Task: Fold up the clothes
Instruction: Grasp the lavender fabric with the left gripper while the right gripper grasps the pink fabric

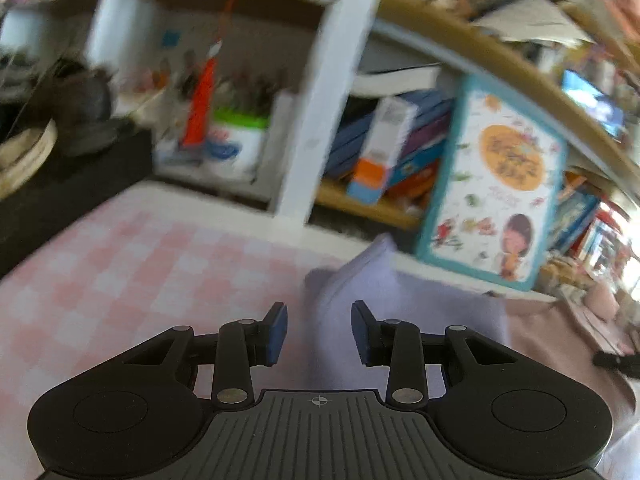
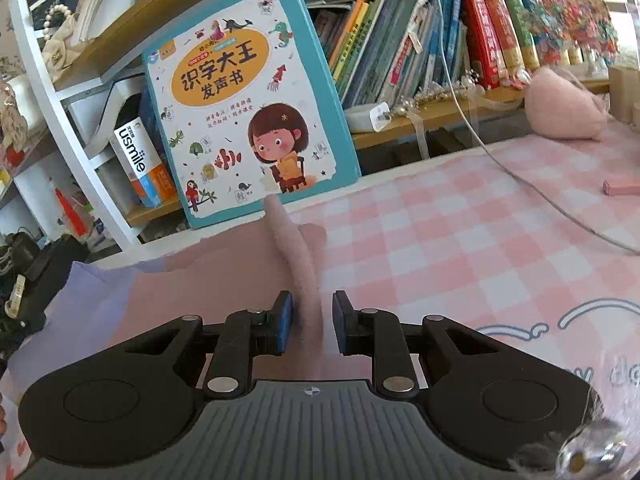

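Here the right claw (image 2: pixel 313 322) apparently pinches the pink garment's (image 2: pixel 296 248) fold.

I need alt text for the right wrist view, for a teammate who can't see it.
The right gripper straddles a raised pink fold of the garment, with gaps visible beside both pads. The garment lies on a pink checked tablecloth; behind it a children's picture book leans against a crowded bookshelf.

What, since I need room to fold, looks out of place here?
A white cable trails from the shelf across the checked cloth, and a picture book leans tilted just behind the garment. Both crowd the folding space.
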{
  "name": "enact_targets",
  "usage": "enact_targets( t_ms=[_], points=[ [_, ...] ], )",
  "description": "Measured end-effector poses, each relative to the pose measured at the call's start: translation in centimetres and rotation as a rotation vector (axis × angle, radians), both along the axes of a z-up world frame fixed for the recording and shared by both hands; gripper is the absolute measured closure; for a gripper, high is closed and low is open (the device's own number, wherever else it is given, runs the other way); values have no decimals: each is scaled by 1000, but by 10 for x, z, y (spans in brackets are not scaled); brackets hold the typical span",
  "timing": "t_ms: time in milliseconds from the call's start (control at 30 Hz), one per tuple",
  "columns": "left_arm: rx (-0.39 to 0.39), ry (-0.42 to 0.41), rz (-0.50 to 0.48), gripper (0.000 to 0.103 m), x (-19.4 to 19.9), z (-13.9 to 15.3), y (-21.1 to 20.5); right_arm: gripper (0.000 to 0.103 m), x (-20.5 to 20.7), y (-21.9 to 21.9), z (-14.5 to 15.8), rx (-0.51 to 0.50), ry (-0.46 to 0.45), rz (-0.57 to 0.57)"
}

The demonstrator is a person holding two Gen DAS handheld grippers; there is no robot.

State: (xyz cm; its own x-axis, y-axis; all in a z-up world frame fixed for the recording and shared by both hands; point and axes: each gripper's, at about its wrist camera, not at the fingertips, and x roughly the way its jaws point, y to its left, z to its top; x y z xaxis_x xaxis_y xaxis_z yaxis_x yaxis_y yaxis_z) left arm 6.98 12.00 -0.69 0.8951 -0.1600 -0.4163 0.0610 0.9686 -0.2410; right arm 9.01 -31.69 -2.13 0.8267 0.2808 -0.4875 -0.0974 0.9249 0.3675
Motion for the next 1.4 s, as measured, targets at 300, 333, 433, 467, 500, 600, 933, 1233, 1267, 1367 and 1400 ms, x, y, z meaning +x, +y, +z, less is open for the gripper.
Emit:
enact_targets(
  t_ms=[300, 333, 433, 467, 500, 600, 933, 1233, 1267, 1367, 1400],
  points=[
    [192, 118, -35, 68, 54, 5, -38, 92, 2, 7, 2, -24, -2, 30],
    [191, 137, -32, 76, 59, 2, -39, 95, 2, 7, 2, -25, -1, 34],
    [137, 123, 9, 98, 55, 1, -34, 97, 0, 5, 3, -10, -6, 28],
    [103, 111, 20, 98, 52, 3, -30, 97, 0, 4, 4, 1, -12, 26],
    [74, 98, 32, 98, 50, 5, -25, 97, 0, 2, 4, 14, -13, 23],
    [41, 132, 39, 98, 56, -2, -15, 97, 2, 1, 1, 28, 1, 15],
    [6, 96, 29, 91, 52, -4, -8, 75, 9, 16, 9, -103, -41, 41],
    [31, 94, 14, 91, 55, -5, -13, 75, 46, 46, 21, -231, -55, 77],
    [35, 107, 14, 91, 56, -8, -13, 77, 48, 46, 19, -236, -45, 77],
    [39, 113, 15, 91, 56, -10, -14, 95, 52, 42, 17, -233, -25, 64],
    [43, 112, 14, 91, 56, -11, -14, 98, 52, 37, 16, -218, -27, 51]
  ],
)
